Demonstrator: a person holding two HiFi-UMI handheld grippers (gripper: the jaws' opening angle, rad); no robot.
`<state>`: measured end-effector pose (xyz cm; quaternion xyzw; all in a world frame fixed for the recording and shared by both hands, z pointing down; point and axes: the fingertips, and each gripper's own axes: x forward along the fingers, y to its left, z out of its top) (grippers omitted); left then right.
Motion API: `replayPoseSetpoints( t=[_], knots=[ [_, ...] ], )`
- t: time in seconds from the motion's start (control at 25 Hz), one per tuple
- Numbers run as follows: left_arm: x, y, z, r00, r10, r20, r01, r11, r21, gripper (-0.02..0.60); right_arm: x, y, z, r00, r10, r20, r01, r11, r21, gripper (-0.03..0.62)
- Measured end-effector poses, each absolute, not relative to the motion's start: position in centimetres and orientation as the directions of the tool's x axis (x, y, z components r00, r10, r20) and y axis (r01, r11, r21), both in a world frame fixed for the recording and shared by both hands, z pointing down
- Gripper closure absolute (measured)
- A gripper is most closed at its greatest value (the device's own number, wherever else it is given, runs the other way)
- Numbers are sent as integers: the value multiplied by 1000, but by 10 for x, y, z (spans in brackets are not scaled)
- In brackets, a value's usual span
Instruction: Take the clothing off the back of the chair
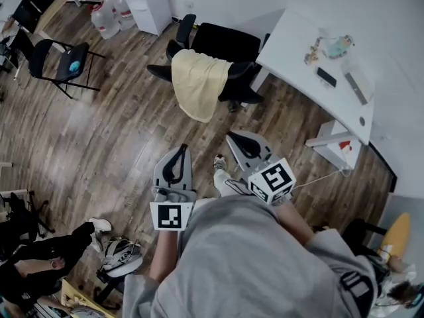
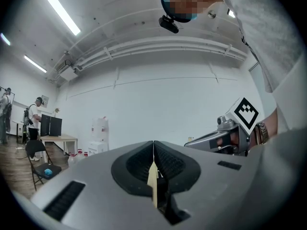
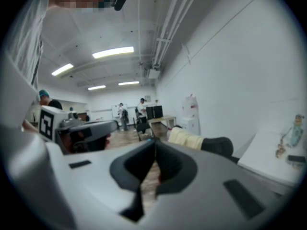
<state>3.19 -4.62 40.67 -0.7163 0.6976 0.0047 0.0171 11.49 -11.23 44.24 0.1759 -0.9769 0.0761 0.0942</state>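
Clothing: the pale yellow, soft cloth garment [image 1: 197,81] hangs over the backrest of the black swivel office chair [image 1: 225,45], most of it on the side facing the person; nothing touches it.
Risk, clothing: a shallow pinch on one loose fold would likely slip, dropping the garment onto the wooden plank floor [image 1: 119,124].
Risk, chair: a sideways tug could swivel or roll the chair, or catch the fabric on an armrest; lifting upward first looks safer.
Risk, surroundings: the white desk [image 1: 291,58] stands just beside the chair, so a wide swing there could strike it.
Left gripper [image 1: 180,152]: jaws pressed together, holding nothing.
Right gripper [image 1: 236,140]: jaws likewise closed and empty; both must open before reaching the cloth, or they will only push it.
Clothing to grippers: ahead of both tips and well apart from them, between their lines; the right gripper view shows it ahead, slightly right.
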Motion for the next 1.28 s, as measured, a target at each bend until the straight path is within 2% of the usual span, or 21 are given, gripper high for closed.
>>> replayPoseSetpoints(
  t=[0.68, 0.92, 1.04, 1.28],
  knots=[
    [-9, -141, 406, -115, -993, -26, -993, 116, -38, 547, 51, -221, 461, -951, -174, 255, -208, 971, -114, 559],
    [-23, -152, 406, -96, -995, -13, -993, 97, -70, 546, 32, -233, 463, -945, -173, 278, -205, 975, -90, 559],
    [-36, -158, 408, -87, -996, -5, -996, 87, -38, 546, 20, -239, 464, -939, -188, 289, -218, 973, -77, 559],
    [-47, -177, 412, 7, -1000, 7, -1000, -7, -13, 547, 8, -250, 469, -909, -240, 340, -275, 960, -59, 559]
  ],
)
